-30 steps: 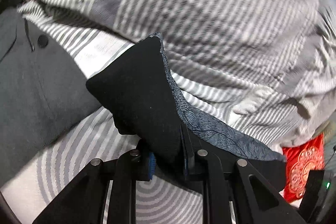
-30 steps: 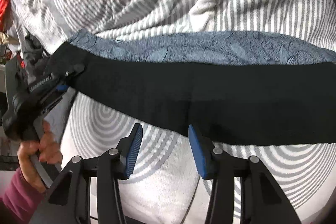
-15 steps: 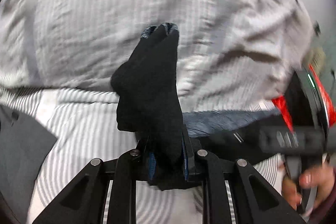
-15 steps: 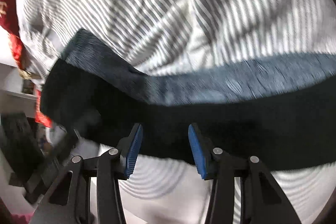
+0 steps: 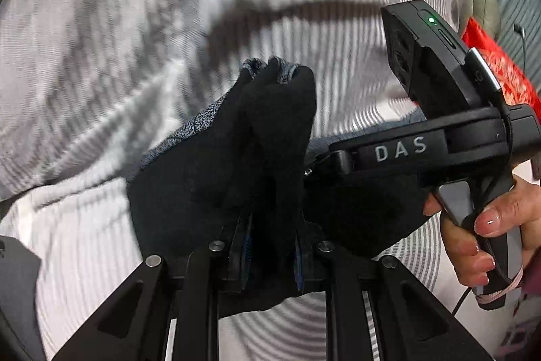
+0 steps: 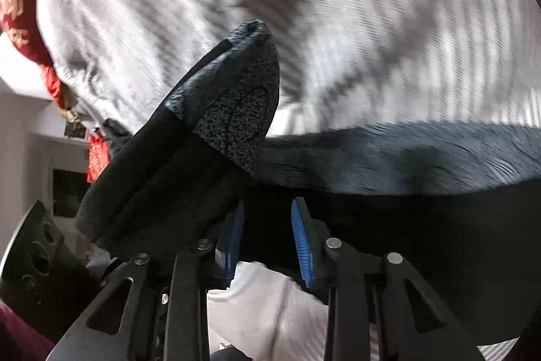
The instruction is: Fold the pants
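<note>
The pants are black with a blue-grey patterned inner side. They lie over a grey-and-white striped bed cover. My left gripper is shut on a bunched end of the pants and holds it up. In the right wrist view that lifted end rises at the left, and the rest of the pants stretches to the right. My right gripper has its blue pads around the black edge of the pants with a gap between them. It also shows from the side in the left wrist view, held by a hand.
A red embroidered cushion lies at the far edge of the bed; it also shows in the right wrist view. A dark grey garment lies at the lower left. White furniture stands beyond the bed.
My left gripper has carried its end of the pants over toward my right gripper, so both now sit close together. My right gripper's pads have narrowed around the pants' edge.
</note>
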The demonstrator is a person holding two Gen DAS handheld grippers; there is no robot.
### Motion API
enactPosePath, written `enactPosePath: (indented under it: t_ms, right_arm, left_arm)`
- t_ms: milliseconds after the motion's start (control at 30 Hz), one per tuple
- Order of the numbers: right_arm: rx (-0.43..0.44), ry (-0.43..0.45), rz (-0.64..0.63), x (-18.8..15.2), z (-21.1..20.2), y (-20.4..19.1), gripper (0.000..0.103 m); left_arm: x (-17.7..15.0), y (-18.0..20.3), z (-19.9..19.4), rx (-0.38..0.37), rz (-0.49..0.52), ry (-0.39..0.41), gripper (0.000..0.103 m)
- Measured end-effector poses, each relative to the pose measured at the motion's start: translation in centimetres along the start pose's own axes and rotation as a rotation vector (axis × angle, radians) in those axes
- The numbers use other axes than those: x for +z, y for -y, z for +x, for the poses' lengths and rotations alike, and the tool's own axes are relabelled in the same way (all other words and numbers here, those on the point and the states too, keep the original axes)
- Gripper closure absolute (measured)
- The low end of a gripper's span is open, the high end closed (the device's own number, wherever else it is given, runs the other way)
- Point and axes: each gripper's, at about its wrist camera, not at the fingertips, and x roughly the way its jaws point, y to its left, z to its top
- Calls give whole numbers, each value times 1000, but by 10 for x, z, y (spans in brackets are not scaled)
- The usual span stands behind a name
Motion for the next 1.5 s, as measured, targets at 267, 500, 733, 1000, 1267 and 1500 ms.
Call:
enactPosePath:
  t_ms: [267,500,733,1000,1267,1500]
  right_arm:
    - [-62,-46,94,-25,3,69,73]
    - [-186,64,163,-32,-73,84,56]
    - [-134,129,117,-23,-98,55,56]
    - [-124,26,-5,-3,-34,20,56]
    - [-155,-39,-82,-23,-13,19,81]
    - [-87,-154,-82,-61,-17,19,87]
  left_arm:
    - [-22,44,62,84,59,-144,78]
    - [-21,40,10,98,1,-126,49]
    - [-15,-7,-3,231,-100,-124,49]
    - [-22,-45,43,278,-161,-179,49]
    - [-26,-42,38,257,-164,-175,49]
    - [-7,-23,32,211,-129,-161,49]
